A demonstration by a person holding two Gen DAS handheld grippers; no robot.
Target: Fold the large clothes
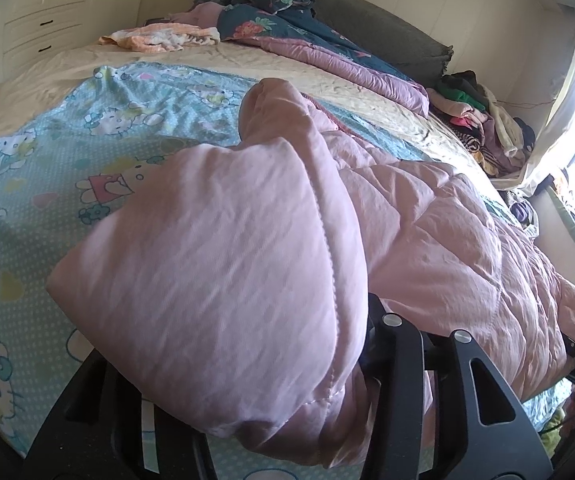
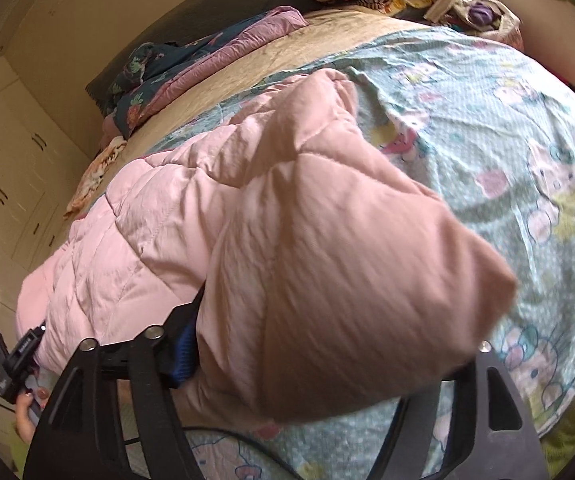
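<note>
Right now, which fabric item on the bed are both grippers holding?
The pale pink quilted jacket, gripped by left gripper and right gripper. The floral quilt and orange cloth lie untouched by the headboard.

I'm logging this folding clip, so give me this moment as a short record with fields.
garment: pink quilted jacket, partly lifted off the bed
surface: cartoon-print sheet
left gripper: shut on the jacket's edge
right gripper: shut on the jacket's other side
background: floral duvet, clothes pile, white cabinets
</note>
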